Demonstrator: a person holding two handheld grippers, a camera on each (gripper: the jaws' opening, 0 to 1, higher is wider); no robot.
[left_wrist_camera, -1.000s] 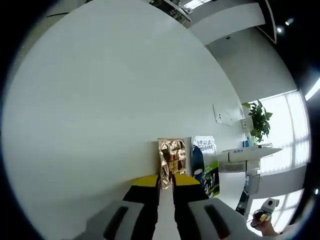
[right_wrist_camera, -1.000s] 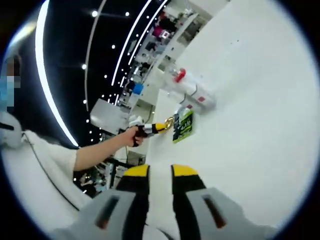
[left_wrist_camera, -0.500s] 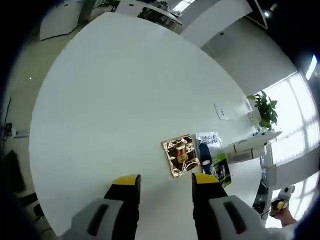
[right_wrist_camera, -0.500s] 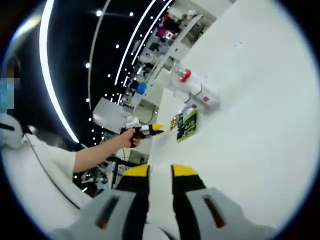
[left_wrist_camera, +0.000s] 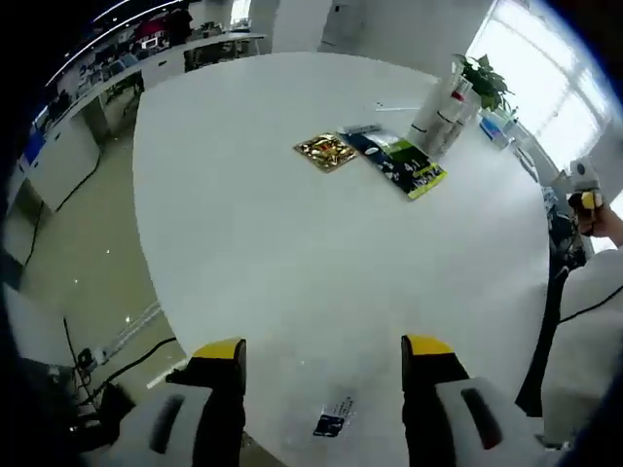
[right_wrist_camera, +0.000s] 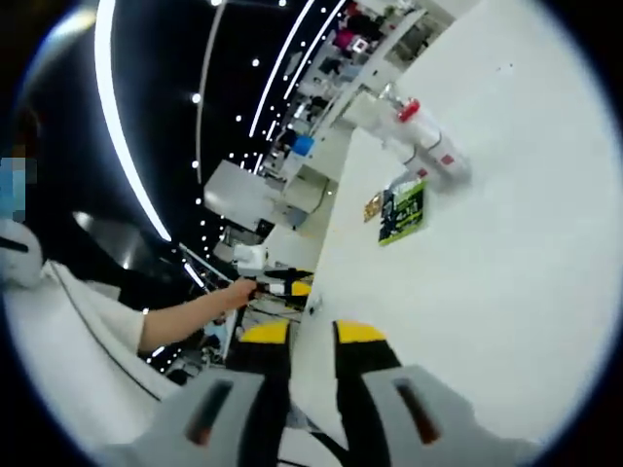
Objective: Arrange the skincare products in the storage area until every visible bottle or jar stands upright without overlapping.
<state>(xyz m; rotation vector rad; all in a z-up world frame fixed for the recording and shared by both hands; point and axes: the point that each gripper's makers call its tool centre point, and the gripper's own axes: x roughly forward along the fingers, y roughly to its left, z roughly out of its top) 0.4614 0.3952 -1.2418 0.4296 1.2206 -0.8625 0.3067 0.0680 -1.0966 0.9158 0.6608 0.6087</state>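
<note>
Left gripper view: the left gripper (left_wrist_camera: 321, 352), yellow-tipped, stands with its jaws spread wide and nothing between them, over the near edge of a round white table (left_wrist_camera: 292, 243). A small dark label (left_wrist_camera: 329, 425) lies on the table between the jaws. Across the table lie a gold foil packet (left_wrist_camera: 326, 151) and, just beside it, a dark blue and green packet (left_wrist_camera: 399, 163), both flat. Behind them stand two white bottles (left_wrist_camera: 438, 112) close together, upright, with a potted plant (left_wrist_camera: 480, 78) beyond. At the right edge a hand (left_wrist_camera: 596, 209) grips the other gripper's handle. Right gripper view: the right gripper (right_wrist_camera: 311, 336) has its jaws close together with a narrow gap, holding nothing. The table (right_wrist_camera: 487, 263) tilts across the view; the green packet (right_wrist_camera: 401, 212) and gold packet (right_wrist_camera: 373, 205) lie far off, the bottles (right_wrist_camera: 423, 146), one red-capped, next to them. A hand (right_wrist_camera: 238, 292) holds the left gripper (right_wrist_camera: 292, 288) beside the table edge.
</note>
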